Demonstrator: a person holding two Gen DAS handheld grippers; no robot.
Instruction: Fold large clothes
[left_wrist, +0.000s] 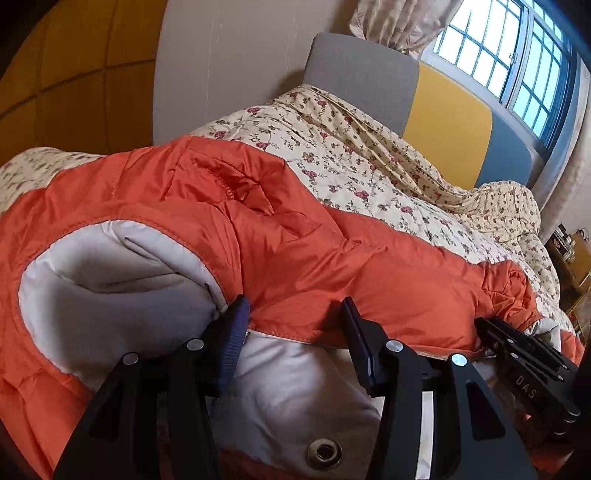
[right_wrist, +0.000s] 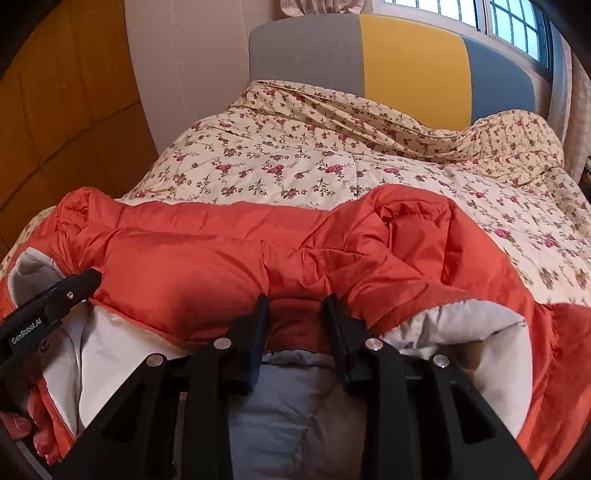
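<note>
An orange padded jacket (left_wrist: 303, 258) with a cream lining (left_wrist: 110, 280) lies bunched across the near end of the bed; it also shows in the right wrist view (right_wrist: 229, 258). My left gripper (left_wrist: 295, 314) has its fingers apart, with the jacket's folded edge lying between them. My right gripper (right_wrist: 295, 306) holds a thick fold of the orange jacket between its fingers. The right gripper also shows at the right edge of the left wrist view (left_wrist: 524, 354), and the left gripper at the left edge of the right wrist view (right_wrist: 55, 299). A metal snap (left_wrist: 324, 452) sits on the lining.
The bed carries a floral quilt (right_wrist: 295, 162), rumpled at the far right (left_wrist: 498, 206). A grey, yellow and blue headboard (right_wrist: 406, 62) stands behind, with a window (left_wrist: 517, 55) and curtain above. A wooden wardrobe (right_wrist: 55, 129) is at the left. A bedside stand (left_wrist: 569, 251) is at the right.
</note>
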